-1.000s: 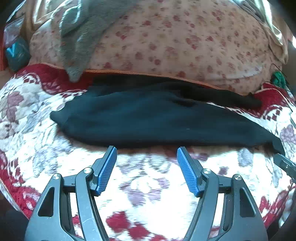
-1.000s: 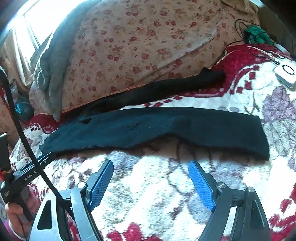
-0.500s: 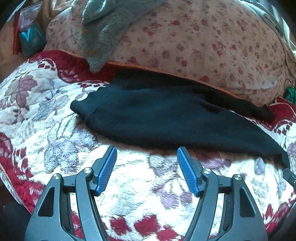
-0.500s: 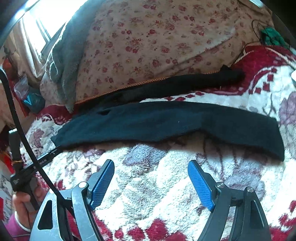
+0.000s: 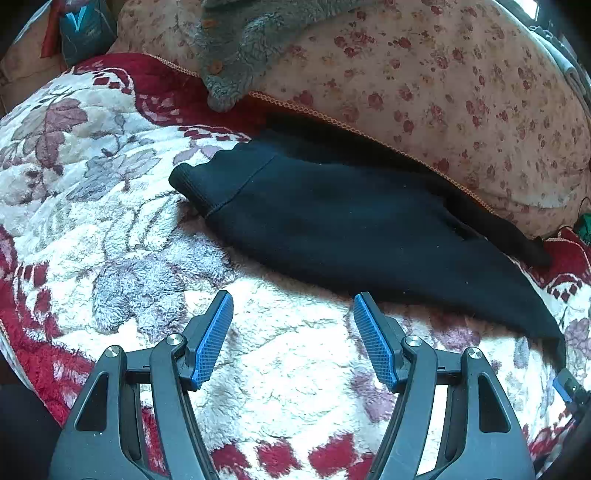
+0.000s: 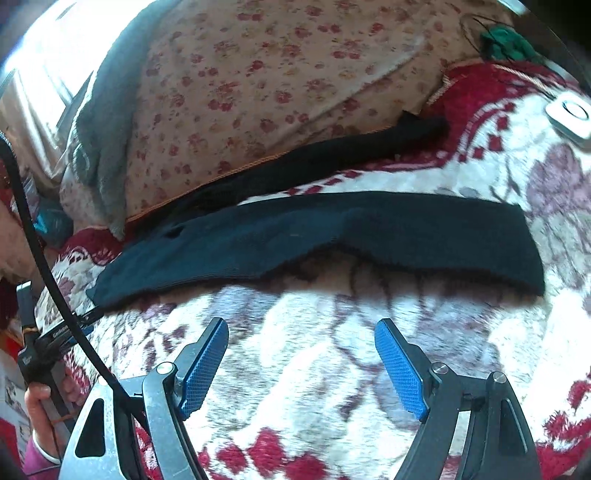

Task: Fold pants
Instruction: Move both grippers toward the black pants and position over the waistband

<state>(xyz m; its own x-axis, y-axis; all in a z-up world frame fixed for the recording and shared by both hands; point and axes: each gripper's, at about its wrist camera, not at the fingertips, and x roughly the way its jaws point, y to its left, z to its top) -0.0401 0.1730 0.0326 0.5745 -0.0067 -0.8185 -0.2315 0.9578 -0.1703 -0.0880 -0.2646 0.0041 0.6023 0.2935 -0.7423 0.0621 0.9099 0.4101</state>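
Black pants [image 5: 332, 221] lie stretched across a fleecy floral blanket [image 5: 110, 240], waistband at the left in the left wrist view. One leg [image 6: 369, 229] lies flat in front; the other leg [image 6: 351, 155] runs behind it along the foot of a floral quilt. My left gripper [image 5: 293, 299] hovers open just short of the pants' near edge, nothing between its blue pads. Over the blanket, my right gripper [image 6: 301, 325] is open too, a little short of the front leg. The left gripper's handle [image 6: 48, 339], held by a hand, shows at the left edge of the right wrist view.
A bulky floral quilt [image 5: 443, 92] rises behind the pants, with a grey fleece garment [image 5: 240, 48] draped over it. A white round-buttoned device [image 6: 570, 114] and a green bundle with black cable [image 6: 506, 44] lie at the far right. A teal bag [image 5: 81, 29] sits at the far left.
Both grippers have shifted left along the pants; the waistband now sits nearer the middle of the left wrist view. The pants have not moved and both grippers stay open.
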